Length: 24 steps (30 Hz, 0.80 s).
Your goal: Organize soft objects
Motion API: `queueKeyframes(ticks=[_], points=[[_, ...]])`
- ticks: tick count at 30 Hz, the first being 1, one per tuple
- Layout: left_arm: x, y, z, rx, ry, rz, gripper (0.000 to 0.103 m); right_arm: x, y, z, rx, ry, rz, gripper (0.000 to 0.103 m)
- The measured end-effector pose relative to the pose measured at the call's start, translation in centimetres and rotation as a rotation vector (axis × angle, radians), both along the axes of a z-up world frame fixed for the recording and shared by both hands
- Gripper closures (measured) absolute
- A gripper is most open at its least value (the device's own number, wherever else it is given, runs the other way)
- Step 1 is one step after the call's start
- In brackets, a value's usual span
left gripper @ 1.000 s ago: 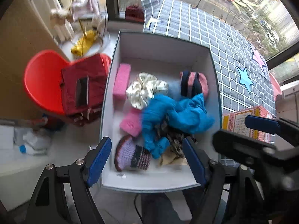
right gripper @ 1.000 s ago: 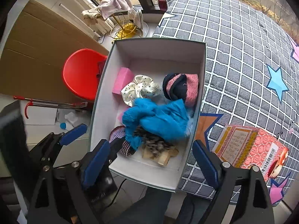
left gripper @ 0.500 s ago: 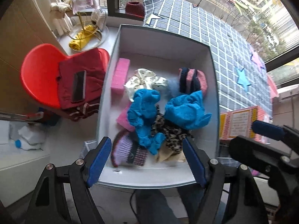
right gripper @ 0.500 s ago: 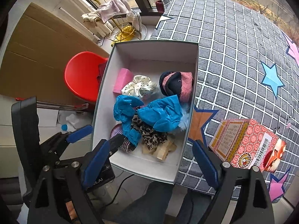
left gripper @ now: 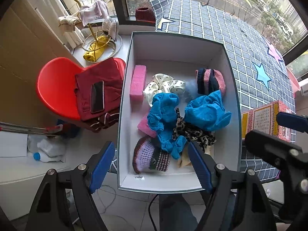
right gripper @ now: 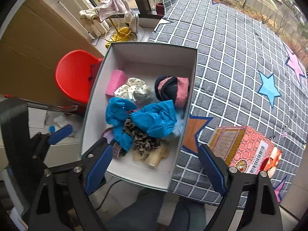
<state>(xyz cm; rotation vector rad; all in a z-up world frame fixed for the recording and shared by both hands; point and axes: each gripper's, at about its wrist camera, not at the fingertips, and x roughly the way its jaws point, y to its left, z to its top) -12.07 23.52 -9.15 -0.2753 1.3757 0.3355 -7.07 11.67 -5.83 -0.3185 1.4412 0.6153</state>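
Observation:
A white box (left gripper: 179, 44) (right gripper: 146, 55) sits at the table's left edge and holds several soft things: a blue cloth (left gripper: 207, 111) (right gripper: 156, 119), a leopard-print scrunchie (left gripper: 192, 132) (right gripper: 144, 140), a cream polka-dot scrunchie (left gripper: 163, 86) (right gripper: 134, 90), pink sponges (left gripper: 137, 82) (right gripper: 115, 80), a pink and navy sock roll (left gripper: 210, 80) (right gripper: 173, 90) and a knitted purple piece (left gripper: 150, 157). My left gripper (left gripper: 150, 165) is open and empty above the box's near end. My right gripper (right gripper: 154, 169) is open and empty above the box's near right corner.
A grey checked cloth with stars (right gripper: 240, 57) covers the table. A red patterned carton (right gripper: 242, 150) (left gripper: 265, 119) lies right of the box. A red chair (left gripper: 57, 88) with a dark red garment and a phone (left gripper: 97, 96) stands left. A gold rack with cloths (left gripper: 96, 30) stands behind.
Both grippers have pulled back and up from the box, so it looks smaller. The blue cloth has spread apart, and the leopard-print scrunchie shows beneath it.

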Motion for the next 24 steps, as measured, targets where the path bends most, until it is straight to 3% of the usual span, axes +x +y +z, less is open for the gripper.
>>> queueKeyframes(ticks=[24], points=[[-0.88, -0.35, -0.35, -0.013, 0.040, -0.054, 0.022, -0.18, 0.35, -0.55, -0.002, 0.031, -0.017, 0.012]])
